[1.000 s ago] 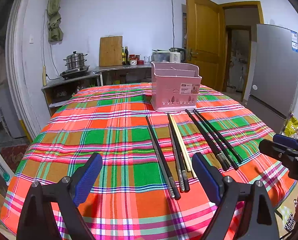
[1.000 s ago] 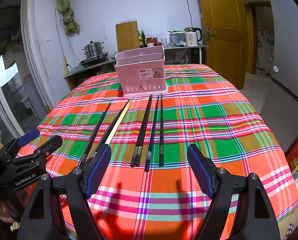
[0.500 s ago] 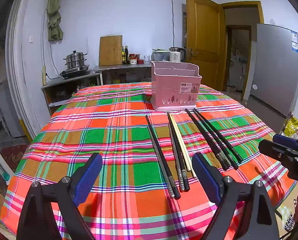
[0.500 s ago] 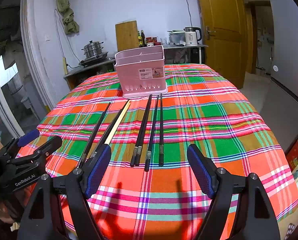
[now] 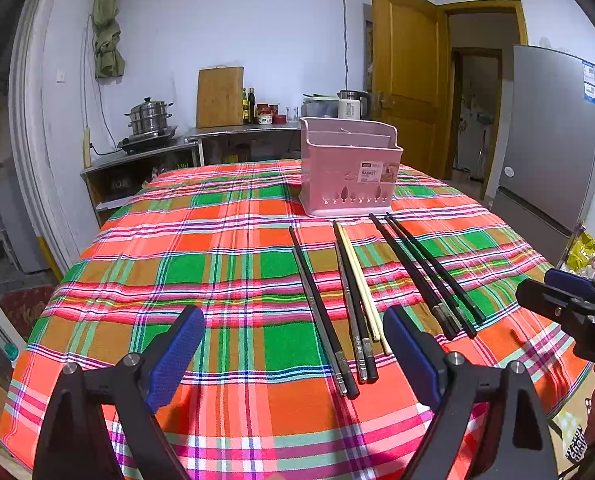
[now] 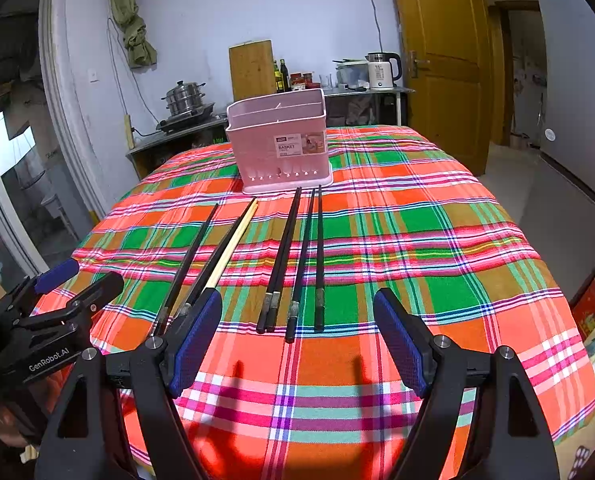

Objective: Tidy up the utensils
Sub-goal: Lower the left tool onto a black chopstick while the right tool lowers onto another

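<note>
Left wrist view, left gripper [image 5: 293, 344] spread wide, right gripper [image 6: 297, 336] likewise, chopsticks [image 5: 353, 300] laid before pink basket [image 5: 349, 168], plaid tablecloth [image 5: 201, 264].

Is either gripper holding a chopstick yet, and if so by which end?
Neither. The left gripper and right gripper are both open and empty; the chopsticks all lie on the tablecloth in front of the pink basket.
</note>
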Available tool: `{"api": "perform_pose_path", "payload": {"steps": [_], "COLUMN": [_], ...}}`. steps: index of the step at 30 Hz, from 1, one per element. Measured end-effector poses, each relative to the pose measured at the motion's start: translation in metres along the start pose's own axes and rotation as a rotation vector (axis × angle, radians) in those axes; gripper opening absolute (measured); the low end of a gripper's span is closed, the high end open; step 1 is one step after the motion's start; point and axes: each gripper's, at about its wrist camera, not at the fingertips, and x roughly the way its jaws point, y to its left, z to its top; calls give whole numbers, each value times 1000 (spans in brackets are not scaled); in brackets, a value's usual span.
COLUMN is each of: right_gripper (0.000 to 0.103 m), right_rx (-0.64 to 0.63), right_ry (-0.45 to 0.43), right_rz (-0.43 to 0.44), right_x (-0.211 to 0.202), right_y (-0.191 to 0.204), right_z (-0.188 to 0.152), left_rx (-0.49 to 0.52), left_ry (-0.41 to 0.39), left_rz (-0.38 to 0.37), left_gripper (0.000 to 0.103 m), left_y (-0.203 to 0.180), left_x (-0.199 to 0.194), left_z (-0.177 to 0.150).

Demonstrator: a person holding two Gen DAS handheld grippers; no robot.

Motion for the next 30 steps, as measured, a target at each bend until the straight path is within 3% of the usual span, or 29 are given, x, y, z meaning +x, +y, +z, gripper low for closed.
{"api": "perform_pose_path", "payload": {"steps": [15,18,21,25,30], "right_gripper": [78,78,77,67,44], "right_rx": [-19,-9,-5,-17,-23], "right_ry": [34,56,75,117,186], "right_rz": [2,6,3,-4,-8], "right_x": [32,47,64,92,131], "right_y": [-6,-11,-15,-22,-30], "right_z": [31,41,51,66,78], "left_rx": [11,9,-4,-22,-49], "left_ry": [138,151,206,302,380], "left_rz": [-56,-59,-47,-71,-124], "left_gripper": [87,78,78,65,45], "left_y": [14,18,24,31,33], "left_x": [65,82,108,143,181], "left_z": [30,41,53,64,74]}}
